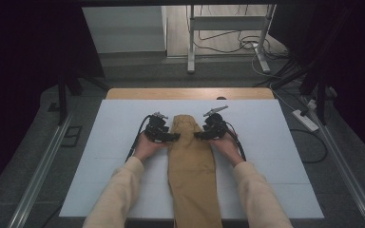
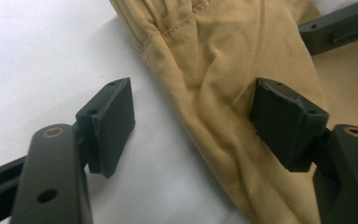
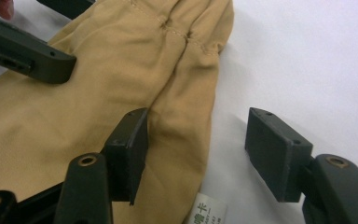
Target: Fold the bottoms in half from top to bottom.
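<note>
Two grippers flank a tan garment [image 1: 190,156] that lies lengthwise down the middle of the white counter [image 1: 266,142], its near end hanging over the near edge. The left gripper [image 1: 173,137] sits at the cloth's left edge, fingers [image 2: 114,121] apart with the hem between them, not pinched. The right gripper [image 1: 198,135] mirrors it, fingers [image 3: 275,149] spread astride the right edge beside a white label [image 3: 207,212]. Beyond the far edge stand a metal frame [image 1: 228,38], loose cables [image 1: 247,45] and a power strip [image 1: 305,120].
</note>
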Tool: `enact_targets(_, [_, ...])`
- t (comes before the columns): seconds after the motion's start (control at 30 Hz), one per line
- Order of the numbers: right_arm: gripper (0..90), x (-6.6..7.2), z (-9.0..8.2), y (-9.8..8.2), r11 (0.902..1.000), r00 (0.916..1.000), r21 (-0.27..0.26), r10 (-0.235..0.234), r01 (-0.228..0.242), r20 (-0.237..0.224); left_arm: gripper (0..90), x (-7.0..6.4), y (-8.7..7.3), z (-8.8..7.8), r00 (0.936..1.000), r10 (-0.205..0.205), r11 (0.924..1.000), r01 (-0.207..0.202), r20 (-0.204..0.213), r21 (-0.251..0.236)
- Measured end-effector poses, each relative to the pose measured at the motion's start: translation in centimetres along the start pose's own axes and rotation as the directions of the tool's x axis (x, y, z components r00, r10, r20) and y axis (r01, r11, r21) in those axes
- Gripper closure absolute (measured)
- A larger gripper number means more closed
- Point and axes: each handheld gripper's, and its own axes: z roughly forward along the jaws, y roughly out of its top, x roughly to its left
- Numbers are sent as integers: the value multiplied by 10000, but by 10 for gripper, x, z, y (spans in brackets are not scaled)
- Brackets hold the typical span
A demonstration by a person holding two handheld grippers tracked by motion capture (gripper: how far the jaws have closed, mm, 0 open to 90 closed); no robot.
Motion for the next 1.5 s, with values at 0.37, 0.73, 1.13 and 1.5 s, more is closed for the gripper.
enact_targets(0.37, [677,10,3,2,9991,9987,158,-379,385,-338,678,-3,-1,0,9981,91,9997,-105,613,220])
enact_targets(0.73, [826,7,-5,0,9990,9964,97,-424,432,-740,821,-8,0,-5,9953,727,9973,-733,633,78])
enact_targets(1.13, [828,9,-23,3,9962,9961,-474,-755,733,-466,834,-14,9,-17,9923,1049,9936,-1018,656,-493])
enact_targets(1.5, [831,8,-33,4,9958,9962,-575,-742,714,-467,834,-17,14,-19,9904,1205,9915,-1166,684,-574])
